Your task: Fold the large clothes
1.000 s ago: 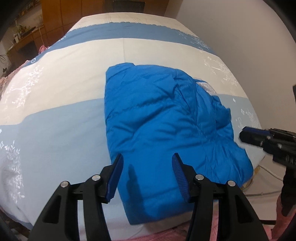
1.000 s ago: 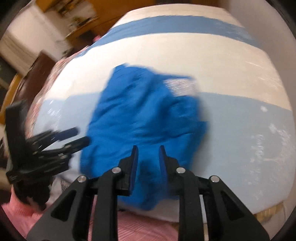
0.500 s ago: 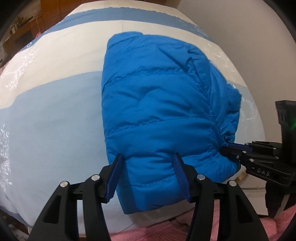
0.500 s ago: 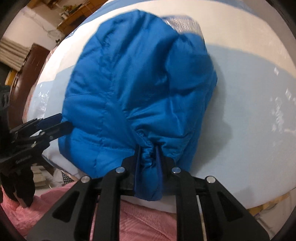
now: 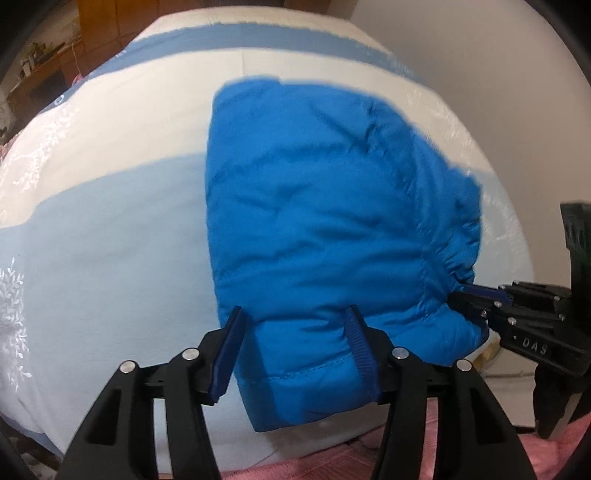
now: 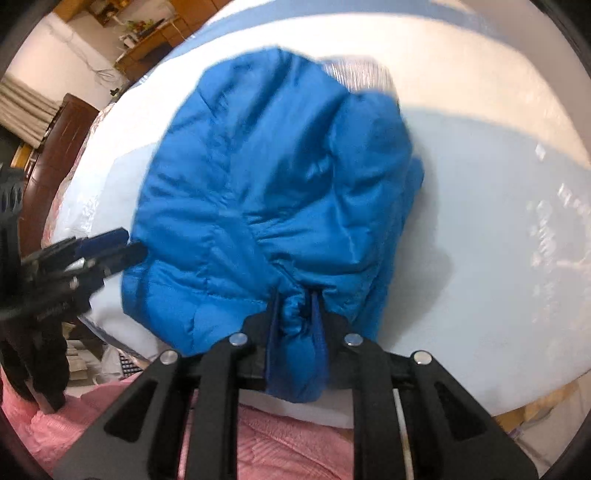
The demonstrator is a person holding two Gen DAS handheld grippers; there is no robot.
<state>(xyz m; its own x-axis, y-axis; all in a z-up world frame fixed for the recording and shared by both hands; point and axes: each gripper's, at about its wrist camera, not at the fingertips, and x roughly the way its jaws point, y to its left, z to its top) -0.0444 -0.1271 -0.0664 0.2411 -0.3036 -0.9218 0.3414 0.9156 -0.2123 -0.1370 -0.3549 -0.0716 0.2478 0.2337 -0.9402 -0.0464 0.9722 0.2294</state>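
A blue puffer jacket (image 5: 325, 221) lies folded in a bundle on the bed's striped cover (image 5: 110, 240), close to the near edge. My left gripper (image 5: 295, 350) is open, and the jacket's near hem sits between its fingers without being pinched. The right gripper (image 6: 297, 317) holds a bunched fold of the jacket (image 6: 277, 177) at the near right corner. Its pads press on the fabric while the jaws are opening slightly. In the left wrist view the right gripper (image 5: 476, 299) shows at the jacket's right edge. The left gripper (image 6: 122, 243) shows at the jacket's left edge in the right wrist view.
A white wall (image 5: 480, 74) runs along the bed's right side. Wooden furniture (image 5: 99, 22) stands beyond the far left corner, and a dark wooden piece (image 6: 70, 129) beside the bed. Pink fabric (image 6: 295, 443) lies just below the near edge. A silvery lining patch (image 6: 354, 74) peeks out at the jacket's far end.
Both grippers came down to the jacket's near edge. The right one, empty a second ago, has closed on a bunched fold. The left one has stayed equally wide.
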